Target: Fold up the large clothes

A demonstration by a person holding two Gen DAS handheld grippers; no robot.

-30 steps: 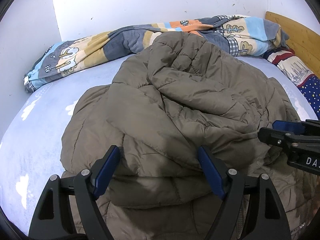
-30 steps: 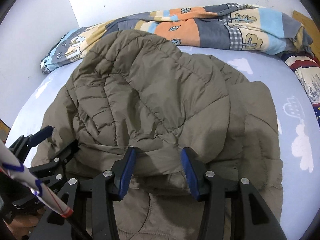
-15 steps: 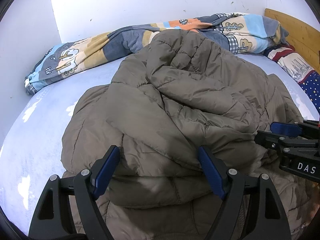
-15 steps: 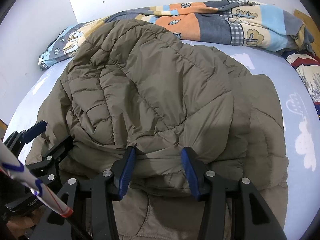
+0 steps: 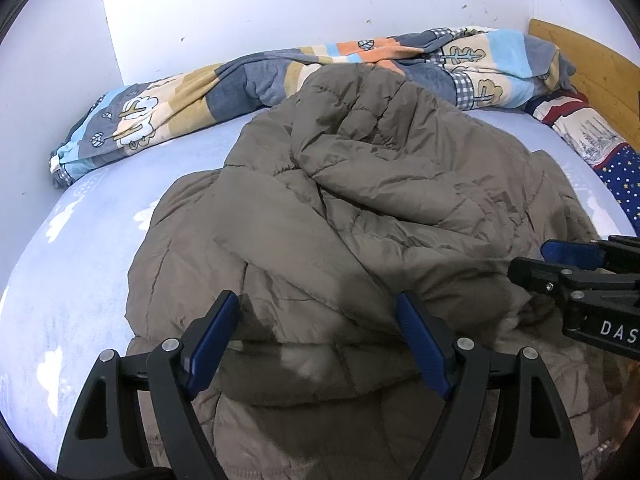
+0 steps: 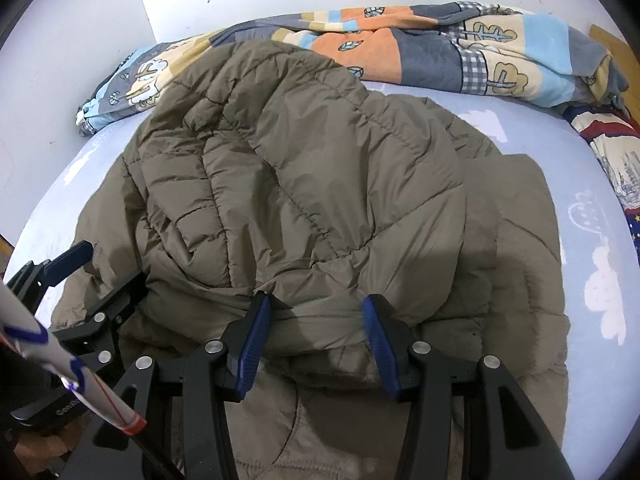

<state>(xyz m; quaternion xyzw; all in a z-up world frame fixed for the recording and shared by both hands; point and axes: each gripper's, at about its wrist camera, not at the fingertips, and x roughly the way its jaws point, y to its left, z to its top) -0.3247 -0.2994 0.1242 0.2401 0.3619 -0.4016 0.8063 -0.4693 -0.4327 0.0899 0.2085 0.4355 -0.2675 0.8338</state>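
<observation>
The olive puffer jacket (image 6: 304, 184) is lying bunched in the middle of the light blue bed (image 5: 80, 264), its far end bumped up against the patchwork quilt (image 6: 400, 44). Both tongs sit at the jacket's near edge, side by side. The left gripper (image 5: 316, 340) has its jaws wide apart with nothing between them, just hovering over the fabric. The right gripper (image 6: 312, 340) is spread too, a fold bulging between the blue pads, not pinched as far as I can tell. My worry: that slick, puffy shell could slide out of a shallow grab, or one tong catches only the top layer and the fold goes lopsided.
</observation>
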